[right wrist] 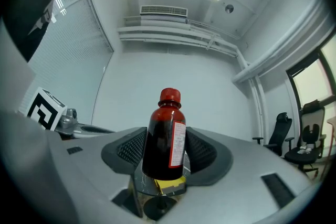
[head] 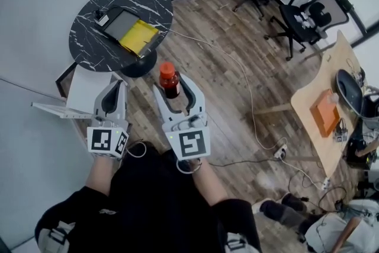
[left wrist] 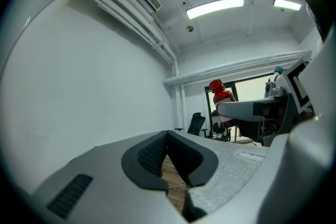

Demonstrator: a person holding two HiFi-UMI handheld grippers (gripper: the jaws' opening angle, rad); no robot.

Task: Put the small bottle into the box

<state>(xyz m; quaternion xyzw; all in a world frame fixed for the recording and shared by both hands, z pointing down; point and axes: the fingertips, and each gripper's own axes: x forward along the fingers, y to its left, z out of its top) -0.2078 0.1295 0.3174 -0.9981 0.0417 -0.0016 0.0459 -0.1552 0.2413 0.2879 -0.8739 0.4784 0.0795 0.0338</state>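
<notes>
The bottle (head: 169, 79) stands upright, pinched between the jaws of the right gripper (head: 171, 85). Just to its left, the left gripper (head: 118, 86) has its jaws closed on nothing. Ahead of both and well apart from them, the yellow box (head: 140, 37) lies open on a round table (head: 89, 38).

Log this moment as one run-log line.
right gripper: shut on small bottle | left gripper: shut, empty | yellow box: on round marble table, bottle not yet in
</notes>
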